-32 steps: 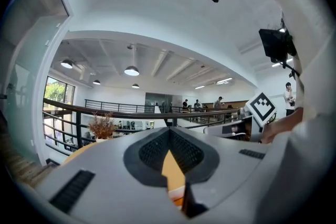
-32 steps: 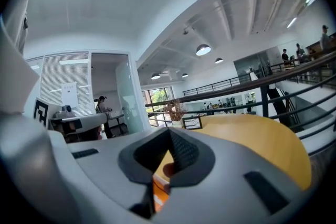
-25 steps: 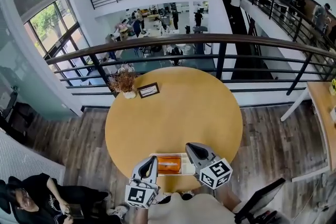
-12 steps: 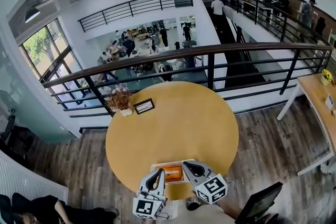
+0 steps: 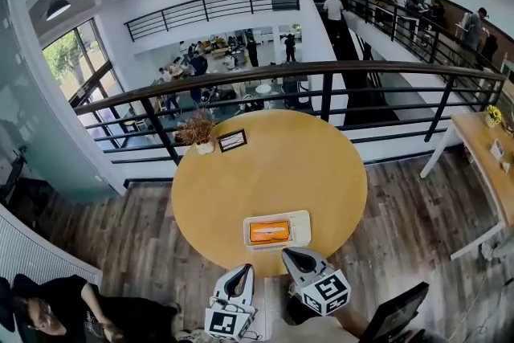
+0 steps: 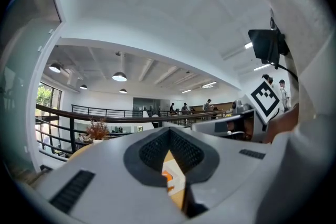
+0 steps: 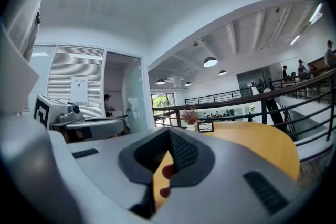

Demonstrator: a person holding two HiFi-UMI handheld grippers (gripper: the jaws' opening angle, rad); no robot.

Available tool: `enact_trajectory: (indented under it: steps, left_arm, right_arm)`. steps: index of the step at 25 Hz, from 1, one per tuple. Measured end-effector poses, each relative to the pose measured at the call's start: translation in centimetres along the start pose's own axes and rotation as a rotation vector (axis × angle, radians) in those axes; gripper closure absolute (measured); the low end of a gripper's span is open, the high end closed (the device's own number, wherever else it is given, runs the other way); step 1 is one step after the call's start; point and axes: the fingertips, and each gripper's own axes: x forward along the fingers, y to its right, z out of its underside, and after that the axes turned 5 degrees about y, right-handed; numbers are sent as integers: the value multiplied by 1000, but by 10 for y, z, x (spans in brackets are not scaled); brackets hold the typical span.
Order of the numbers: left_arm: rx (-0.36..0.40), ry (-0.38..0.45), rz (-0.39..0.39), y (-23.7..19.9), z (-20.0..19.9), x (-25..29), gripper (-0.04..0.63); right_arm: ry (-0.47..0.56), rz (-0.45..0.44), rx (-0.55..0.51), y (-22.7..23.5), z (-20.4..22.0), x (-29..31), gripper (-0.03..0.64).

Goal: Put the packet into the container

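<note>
An orange packet (image 5: 270, 231) lies flat inside a cream rectangular container (image 5: 299, 228) near the front edge of the round yellow table (image 5: 273, 165). Both grippers hang just off that edge, pointing level toward the container and apart from it. My left gripper (image 5: 246, 270) is shut and empty, to the container's near left. My right gripper (image 5: 288, 254) is also shut and empty, just below the container's right end. In the left gripper view a bit of the orange packet (image 6: 167, 176) shows through the slit under the closed left gripper (image 6: 169, 134). The right gripper (image 7: 169, 136) shows its pads meeting.
A small potted dry plant (image 5: 198, 128) and a framed sign (image 5: 231, 140) stand at the table's far left. A black railing (image 5: 321, 72) runs behind the table. A seated person (image 5: 48, 317) is at lower left, and a dark panel (image 5: 393, 312) at lower right.
Both grippers have drawn back from either side of the container to just beyond the table's near edge. The container with the packet now sits uncovered ahead of them.
</note>
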Motion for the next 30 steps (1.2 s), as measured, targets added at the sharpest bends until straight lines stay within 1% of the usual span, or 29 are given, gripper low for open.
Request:
enact_trajectory:
  steps: [4, 8, 12, 16, 21, 25, 30]
  left_arm:
    - [-24, 42, 9, 17, -2, -35, 590]
    - [-50, 39, 18, 36, 1, -67, 591]
    - [-66, 50, 24, 48, 0, -85, 591]
    - [-70, 61, 12, 57, -1, -93, 590]
    - [-51, 69, -11, 51, -13, -98, 590]
    - [-50, 73, -17, 58, -21, -92, 591]
    - [1, 57, -18, 62, -28, -85, 590]
  right_arm:
    - [-3, 15, -9, -34, 10, -28, 612]
    - [-19, 28, -18, -60, 18, -58, 614]
    - [-36, 28, -22, -76, 22, -76, 614]
    - [-39, 18, -32, -81, 22, -84, 614]
    - [-29, -5, -44, -88, 14, -78, 614]
    - [-27, -7, -51, -81, 11, -87, 614]
    - [-14, 11, -56, -67, 4, -93, 614]
